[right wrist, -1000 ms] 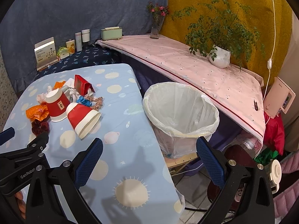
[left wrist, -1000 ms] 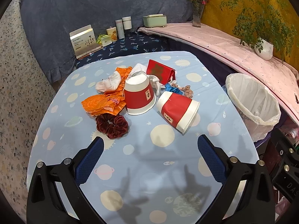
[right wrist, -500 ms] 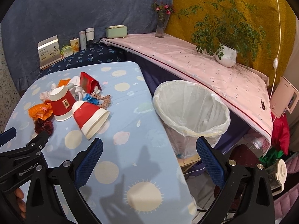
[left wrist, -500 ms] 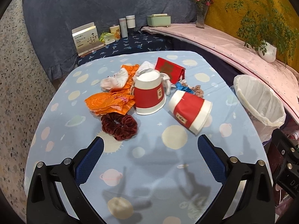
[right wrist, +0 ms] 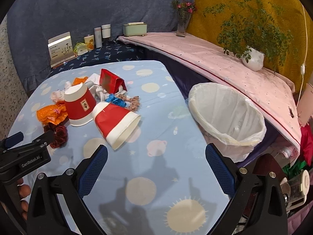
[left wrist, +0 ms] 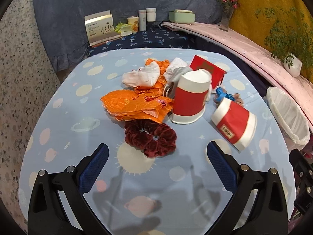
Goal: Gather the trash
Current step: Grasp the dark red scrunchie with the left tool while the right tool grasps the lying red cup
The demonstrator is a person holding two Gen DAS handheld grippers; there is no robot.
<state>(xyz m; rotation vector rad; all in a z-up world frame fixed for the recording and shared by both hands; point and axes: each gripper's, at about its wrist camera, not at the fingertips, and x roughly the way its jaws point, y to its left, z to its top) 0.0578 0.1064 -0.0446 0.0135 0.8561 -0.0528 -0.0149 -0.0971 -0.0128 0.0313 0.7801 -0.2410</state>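
Note:
A pile of trash lies on the blue planet-print table: an upside-down red paper cup, a red paper cup on its side, an orange wrapper, white tissues, a red packet and a dark red scrunchie. My left gripper is open and empty, just short of the scrunchie. My right gripper is open and empty, in front of the lying cup. A white-lined bin stands right of the table.
A pink-covered shelf runs along the right with a potted plant and a flower vase. Boxes and bottles stand on a dark cloth behind the table. The left gripper's body shows in the right wrist view.
Both grippers have moved forward toward the trash pile. The left one has also swung left, so the scrunchie now sits between its fingers' line. Nothing was picked up.

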